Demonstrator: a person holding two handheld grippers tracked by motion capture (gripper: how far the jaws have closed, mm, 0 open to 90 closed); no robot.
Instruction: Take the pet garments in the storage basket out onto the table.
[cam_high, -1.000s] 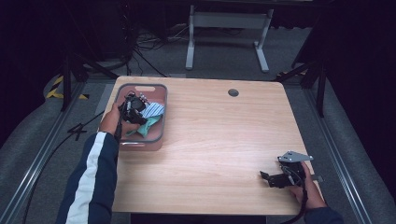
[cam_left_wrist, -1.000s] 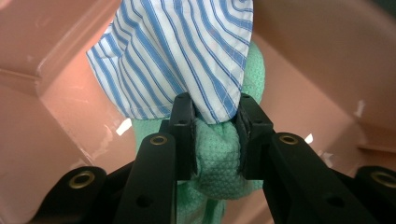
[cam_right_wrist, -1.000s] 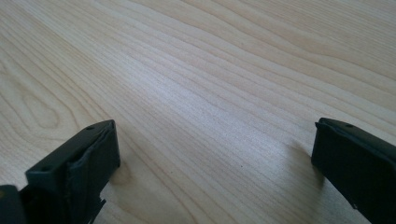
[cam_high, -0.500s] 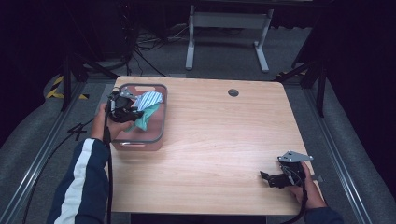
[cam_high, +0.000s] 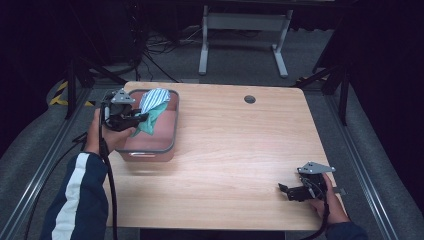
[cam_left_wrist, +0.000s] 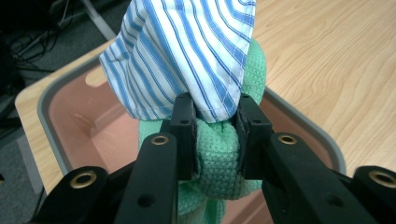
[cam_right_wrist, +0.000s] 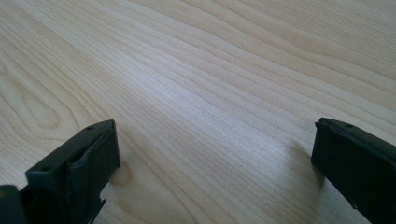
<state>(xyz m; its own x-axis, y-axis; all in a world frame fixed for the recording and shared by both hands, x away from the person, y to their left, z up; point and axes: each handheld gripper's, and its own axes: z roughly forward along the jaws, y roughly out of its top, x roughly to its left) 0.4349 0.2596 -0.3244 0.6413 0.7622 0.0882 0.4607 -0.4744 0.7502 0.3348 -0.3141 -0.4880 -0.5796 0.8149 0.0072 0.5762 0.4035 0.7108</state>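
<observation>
Over the pink bin (cam_high: 165, 145) at the table's (cam_high: 240, 150) far-left corner, the left gripper (cam_high: 131, 119) was clenched on two cloths at once, a blue-striped cloth (cam_left_wrist: 187, 51) bunched above a green waffle cloth (cam_left_wrist: 217, 154). Both hung just above the bin's floor, inside its rim. Well apart at the near-right edge, the right gripper (cam_high: 292, 191) rested released and empty, so the left hand was much the nearer.

Waffle-textured green cloth (cam_left_wrist: 219, 154), smooth striped cloth (cam_left_wrist: 187, 56), perhaps plastic bin (cam_left_wrist: 60, 112), matt wooden table (cam_right_wrist: 210, 84).
</observation>
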